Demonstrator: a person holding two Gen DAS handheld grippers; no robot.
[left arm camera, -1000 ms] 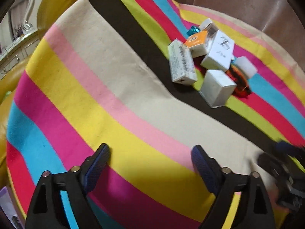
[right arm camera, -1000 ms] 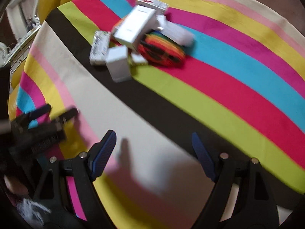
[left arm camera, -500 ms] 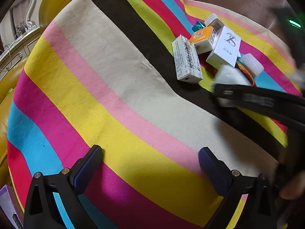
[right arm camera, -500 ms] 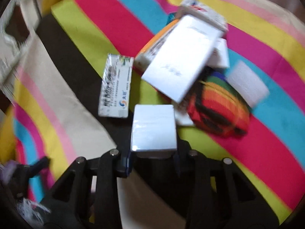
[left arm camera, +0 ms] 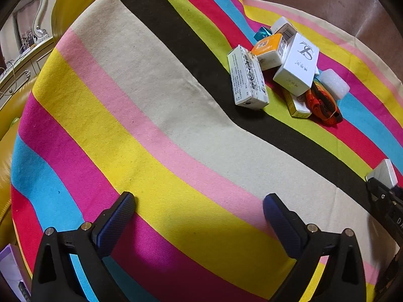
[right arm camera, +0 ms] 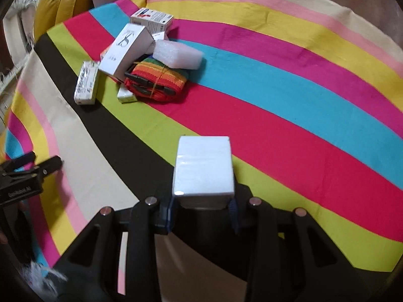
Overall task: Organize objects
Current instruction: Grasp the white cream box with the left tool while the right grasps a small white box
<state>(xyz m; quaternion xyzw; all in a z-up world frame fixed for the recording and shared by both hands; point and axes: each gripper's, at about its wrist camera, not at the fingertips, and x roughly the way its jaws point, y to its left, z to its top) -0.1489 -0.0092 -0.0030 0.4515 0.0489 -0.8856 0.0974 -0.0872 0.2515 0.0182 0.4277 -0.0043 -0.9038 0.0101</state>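
R gripper (right arm camera: 202,202) pinches a plain white box (right arm camera: 203,168) w/ both pads, held over the striped cloth (right arm camera: 277,115); L gripper (left arm camera: 199,216) spread wide, nothing btwn pads, above the cloth; pile of boxes (right arm camera: 126,50), foam block (right arm camera: 177,55) & rainbow strap (right arm camera: 156,79) sits at 11 o'clock from the held box, well apart; can't tell what's inside any box.
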